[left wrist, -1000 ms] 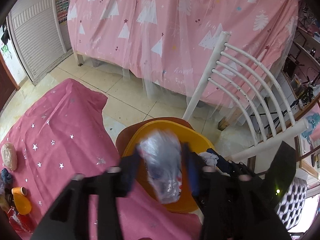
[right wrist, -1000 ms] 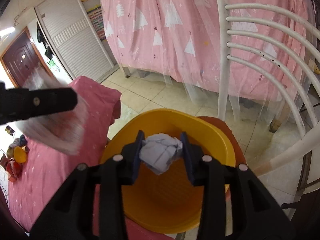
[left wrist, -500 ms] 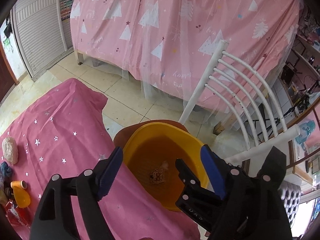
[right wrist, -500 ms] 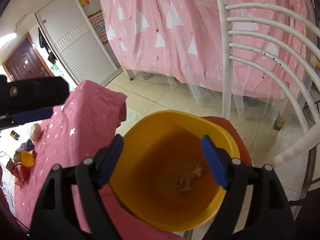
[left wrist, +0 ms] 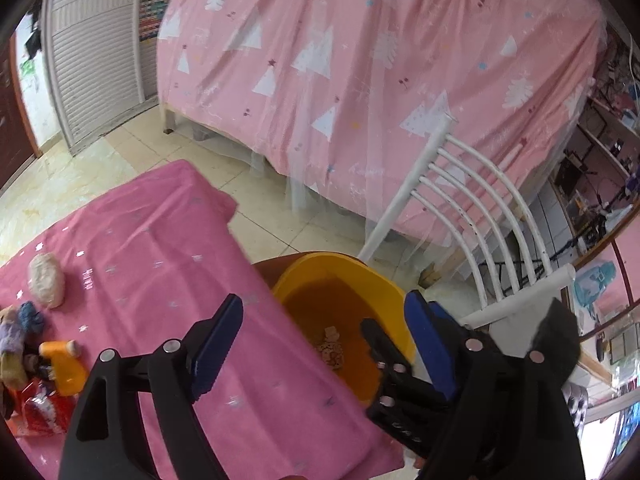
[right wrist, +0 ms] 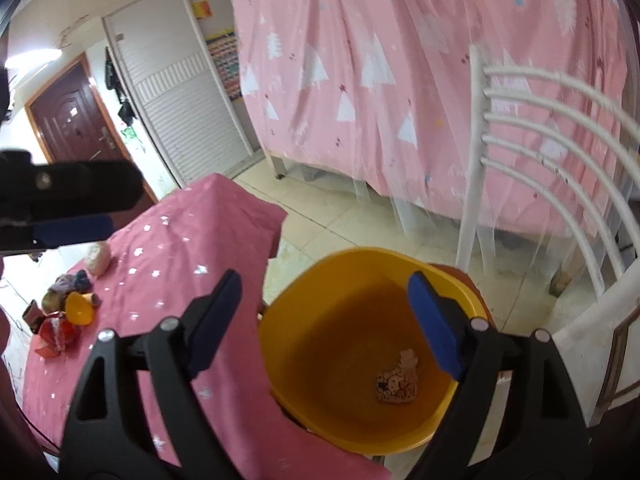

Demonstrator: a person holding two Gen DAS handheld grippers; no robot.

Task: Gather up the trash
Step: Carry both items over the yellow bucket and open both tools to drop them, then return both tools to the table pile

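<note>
A tiled room with a bed [left wrist: 380, 80] draped in pink tree-print cloth holds a tabletop [left wrist: 168, 264] under a pink star-spotted cover. Nearest the cameras, both tongs have just been opening and now stand wide apart with nothing between their blue pads. The right tongs [right wrist: 324, 320] hang directly over a yellow bin [right wrist: 304, 308], which sits just past the tabletop's edge. Below and between the right tongs' pads, on the bin's floor, lies a crumpled patterned scrap [right wrist: 397, 378]; the same scrap shows between the left tongs' pads in the left wrist view. The left tongs [left wrist: 324, 344] hover over the tabletop's edge, their right pad in line with the bin's rim. Left of both tongs, on the tabletop, sits a cluster of leftover things: a small orange bottle [left wrist: 64, 366], a red wrapper [left wrist: 40, 412], bits of blue and purple fabric [left wrist: 20, 328], and a pale lumpy object [left wrist: 47, 279] a little further off. Beyond the bin, right of the tongs, stands a white slat-backed chair [left wrist: 480, 216]. Far left are a louvred white door [right wrist: 188, 108] and a dark red door [right wrist: 74, 120].
</note>
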